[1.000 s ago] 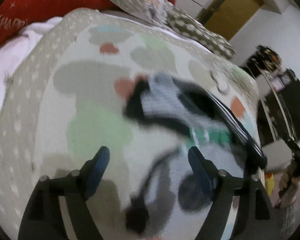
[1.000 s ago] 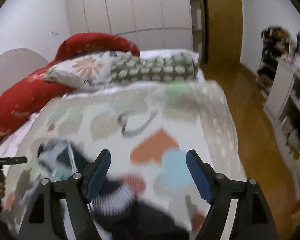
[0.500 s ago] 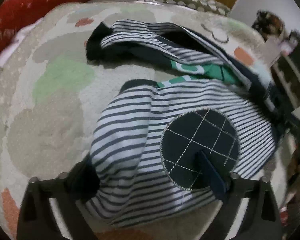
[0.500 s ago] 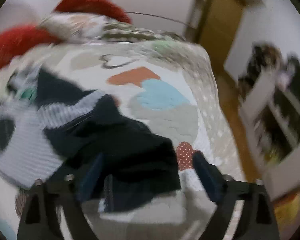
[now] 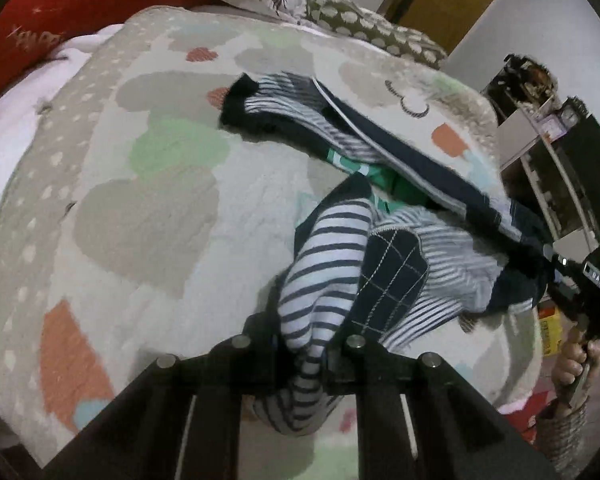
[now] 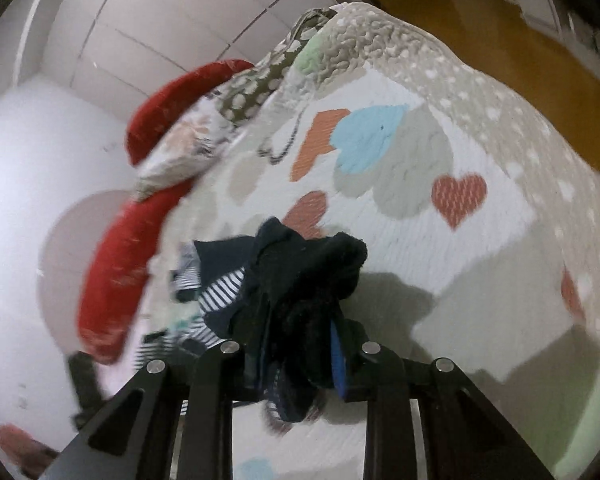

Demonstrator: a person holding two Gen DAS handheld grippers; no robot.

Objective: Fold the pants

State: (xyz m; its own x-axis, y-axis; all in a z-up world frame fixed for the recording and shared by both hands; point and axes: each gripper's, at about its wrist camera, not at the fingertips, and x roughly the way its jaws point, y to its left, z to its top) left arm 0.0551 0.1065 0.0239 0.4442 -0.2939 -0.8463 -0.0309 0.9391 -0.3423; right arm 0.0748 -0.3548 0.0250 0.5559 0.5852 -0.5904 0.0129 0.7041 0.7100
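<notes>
Left wrist: both grippers (open before) have just closed, pinching pants (image 5: 332, 248).

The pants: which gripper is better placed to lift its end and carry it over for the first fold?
Probably the left gripper. Its jaws have just closed on a striped leg of the pants, with open quilt beside it. The right gripper, also just closed, holds only a dark bunched wad.

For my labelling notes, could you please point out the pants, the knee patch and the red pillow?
pants (image 5: 332, 248), left wrist view, striped leg.
knee patch (image 5: 392, 276), left wrist view, middle of the navy stitched patch.
red pillow (image 5: 80, 4), left wrist view, its upper face.
</notes>
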